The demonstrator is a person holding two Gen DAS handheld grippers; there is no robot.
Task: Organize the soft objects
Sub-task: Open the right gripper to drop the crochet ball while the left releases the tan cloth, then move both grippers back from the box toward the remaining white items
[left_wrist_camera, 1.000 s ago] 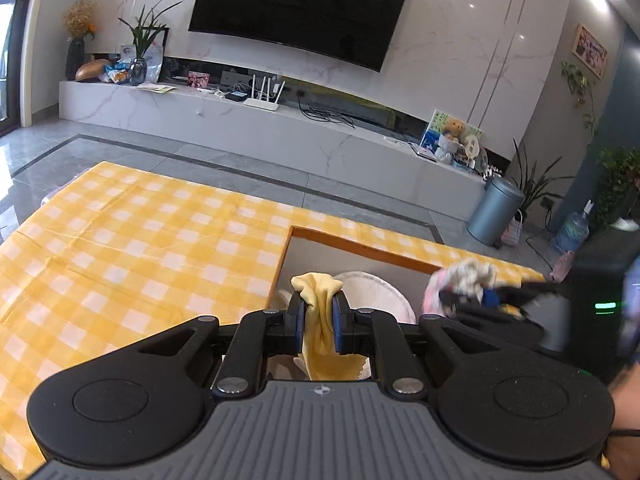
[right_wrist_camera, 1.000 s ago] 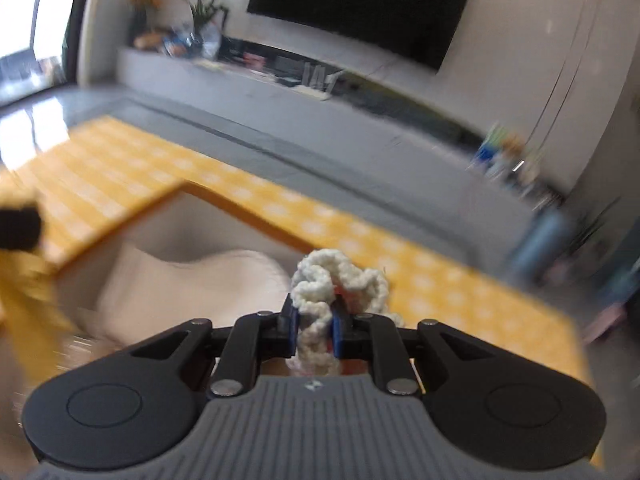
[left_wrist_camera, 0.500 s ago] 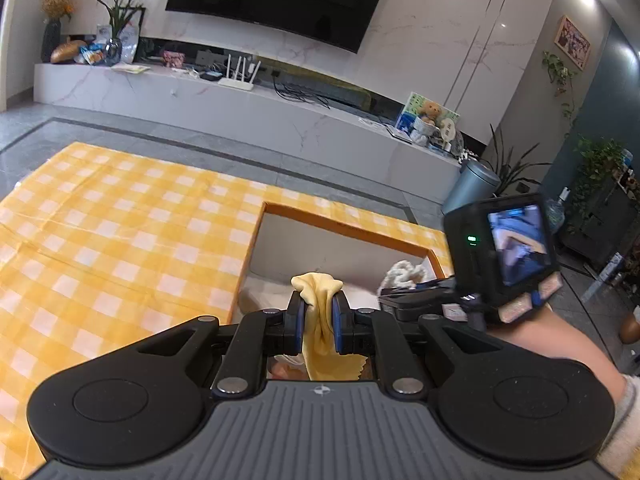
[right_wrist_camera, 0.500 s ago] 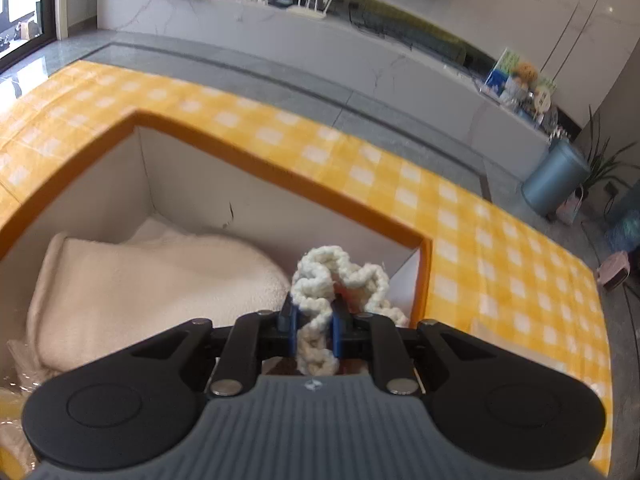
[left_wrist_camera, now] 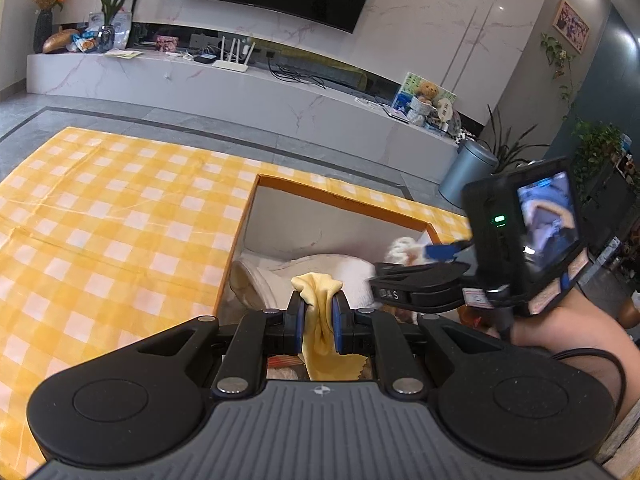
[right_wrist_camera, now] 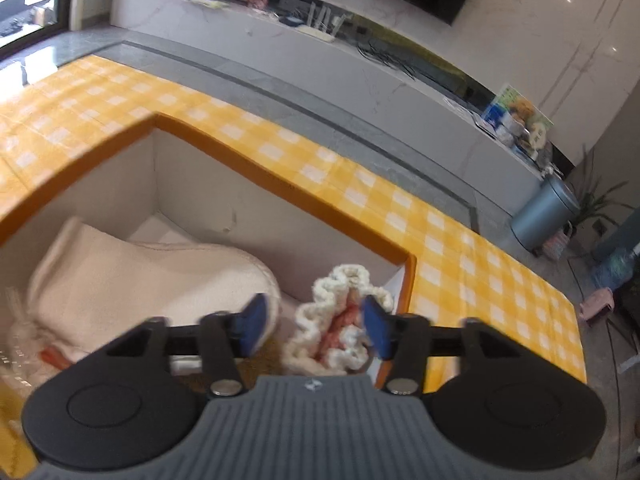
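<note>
Soft objects are what you are sorting, and most of them already lie in the orange-rimmed box (right_wrist_camera: 280,188) sunk among the yellow checked cloth on the table (left_wrist_camera: 120,220). Your right tool (right_wrist_camera: 312,322) is over the box's right corner with its jaws opening; the cream crocheted piece (right_wrist_camera: 340,324), with something pink at its core, sits between the blue pads, close against the right one and clear of the left, so you no longer grip it. It looks light and springy, a loose knit that should drop without harm and may snag a pad on the way, so judge that it has fallen free before you lift away. Beside it, to the left in the right wrist view, lies a folded cream towel (right_wrist_camera: 132,276), thick and limp; it would sag if taken by one edge, so a fold or the middle is the better hold. Your left tool (left_wrist_camera: 318,312) is pressed nearly together, pinching a yellow cloth (left_wrist_camera: 320,320) that bunches above the pads and hangs below them, over the near side of the box. That cloth is thin and floppy and will not slip easily from a bunched hold. The box corner near the crocheted piece looks crowded, so the cloth probably belongs on the towel.
</note>
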